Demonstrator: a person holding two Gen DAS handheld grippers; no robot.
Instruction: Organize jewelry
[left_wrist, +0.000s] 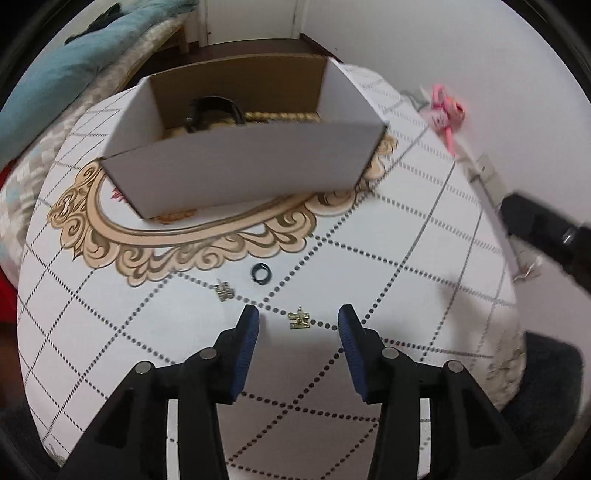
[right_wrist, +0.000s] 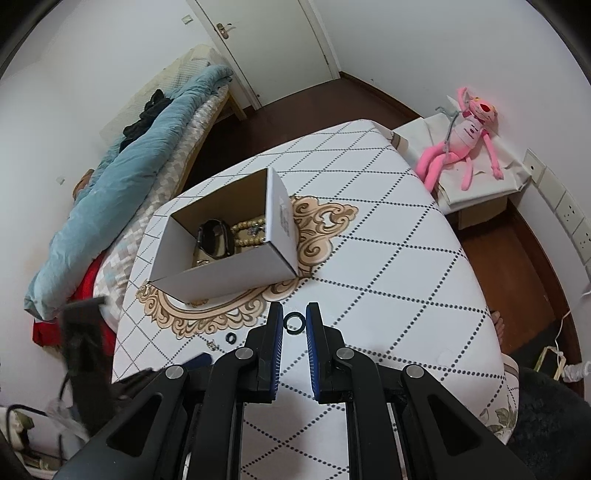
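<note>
My left claw (left_wrist: 298, 317) is open, low over the desk (left_wrist: 406, 236), with a little gold charm (left_wrist: 299, 318) between its tips. My right claw (right_wrist: 294, 322) pinches a dark ring (right_wrist: 295, 323). Farther off, the white box (right_wrist: 236, 254) holds beads (right_wrist: 251, 230), and its label (right_wrist: 283, 216) is too blurry to read.

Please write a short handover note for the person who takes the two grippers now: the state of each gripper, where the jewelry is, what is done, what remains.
Left gripper: open, low over the table, a gold charm between its fingers.
Right gripper: shut on a dark ring, raised, short of the box.
Done: beads and a dark bangle lie in the box.
Left: a second dark ring and a second gold charm on the table.
</note>
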